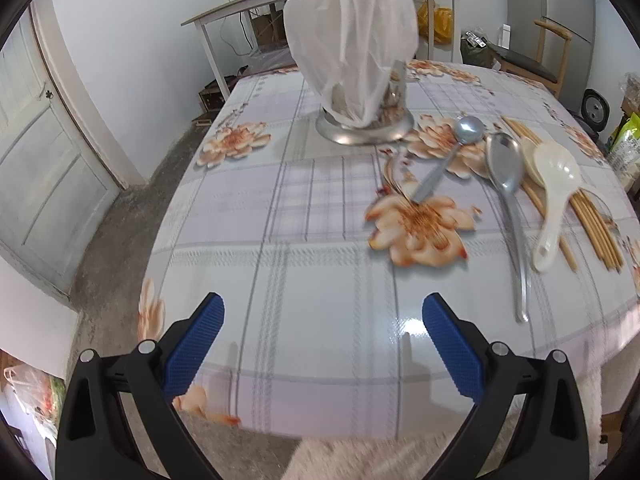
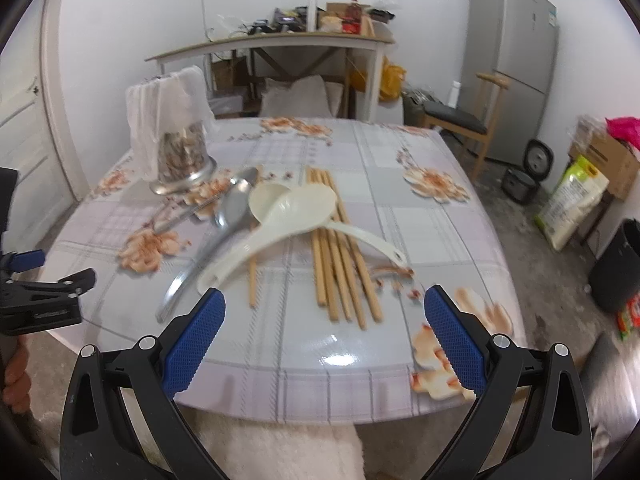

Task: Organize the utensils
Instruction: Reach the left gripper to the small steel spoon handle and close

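Observation:
A metal utensil holder (image 1: 366, 126) (image 2: 182, 168) draped with a white cloth (image 1: 352, 40) stands at the table's far side. Loose on the floral tablecloth lie a small metal spoon (image 1: 448, 152), a long metal spoon (image 1: 508, 200) (image 2: 212, 240), two white plastic spoons (image 1: 554, 196) (image 2: 296, 216) and a bundle of wooden chopsticks (image 1: 592, 220) (image 2: 340, 264). My left gripper (image 1: 323, 320) is open and empty over the near table edge. My right gripper (image 2: 325, 312) is open and empty, just short of the chopsticks.
The round table's near edge (image 2: 320, 412) lies under both grippers. The left gripper also shows at the left edge of the right wrist view (image 2: 40, 292). A side table (image 2: 272, 48), a chair (image 2: 464, 116) and a fridge (image 2: 516, 40) stand behind.

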The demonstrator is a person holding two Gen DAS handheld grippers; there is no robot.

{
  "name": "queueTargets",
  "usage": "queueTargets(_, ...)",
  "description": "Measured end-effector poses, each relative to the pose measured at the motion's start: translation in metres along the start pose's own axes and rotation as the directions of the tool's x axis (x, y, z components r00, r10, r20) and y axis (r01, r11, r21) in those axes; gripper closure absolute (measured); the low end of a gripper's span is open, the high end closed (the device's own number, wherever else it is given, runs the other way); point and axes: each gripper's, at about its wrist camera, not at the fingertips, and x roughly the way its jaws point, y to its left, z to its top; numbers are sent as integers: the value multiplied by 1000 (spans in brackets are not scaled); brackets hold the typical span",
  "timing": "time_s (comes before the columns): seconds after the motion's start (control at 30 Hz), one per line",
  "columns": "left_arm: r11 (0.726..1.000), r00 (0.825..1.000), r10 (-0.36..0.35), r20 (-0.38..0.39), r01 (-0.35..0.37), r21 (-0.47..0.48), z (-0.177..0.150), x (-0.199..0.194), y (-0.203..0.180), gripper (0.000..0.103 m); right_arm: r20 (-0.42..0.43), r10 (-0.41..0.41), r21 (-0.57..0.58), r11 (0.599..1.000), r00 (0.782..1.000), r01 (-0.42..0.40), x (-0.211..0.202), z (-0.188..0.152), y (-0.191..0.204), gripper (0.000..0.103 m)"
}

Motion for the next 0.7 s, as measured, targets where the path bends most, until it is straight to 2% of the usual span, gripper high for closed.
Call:
queueTargets(0.1, 999, 999, -43, 12, 43, -1, 11, 9, 5, 6, 3, 4, -12, 1000, 1000, -4, 7, 9, 4, 8)
queueTargets(0.17, 988, 988, -154, 18, 154, -6, 18, 14, 8, 6, 5, 12, -20, 1000, 1000, -12, 12, 13, 6, 8)
queueTargets(0.2, 973, 973, -231, 19, 232, -17, 22, 17, 11, 6, 5, 24, -20, 1000, 1000, -24, 15, 15, 6, 8)
queueTargets(0.23, 960, 960, -279, 21, 279, -30, 24, 20, 13, 6, 5, 28, -18, 999, 1000, -28, 17, 16, 6, 8)
queueTargets(0.3, 942, 943, -331, 39, 332, -40, 30, 22, 14, 6, 8, 37, -8, 999, 999, -37, 20, 17, 4, 8)
queueTargets(0.47, 935, 934, -355, 47, 354, 32, 46, 28, -3, 6, -2, 51, 17, 999, 999, -51, 31, 16, -6, 8)
queueTargets(0.6, 916, 917, -391, 73, 381, 124, 60, 28, -25, 6, -65, 108, 56, 993, 992, -105, 46, 16, -14, 8)
queueTargets(0.7, 921, 926, -368, 83, 351, 166, 74, 35, -36, 7, -83, 135, 82, 988, 987, -129, 55, 18, -18, 8)
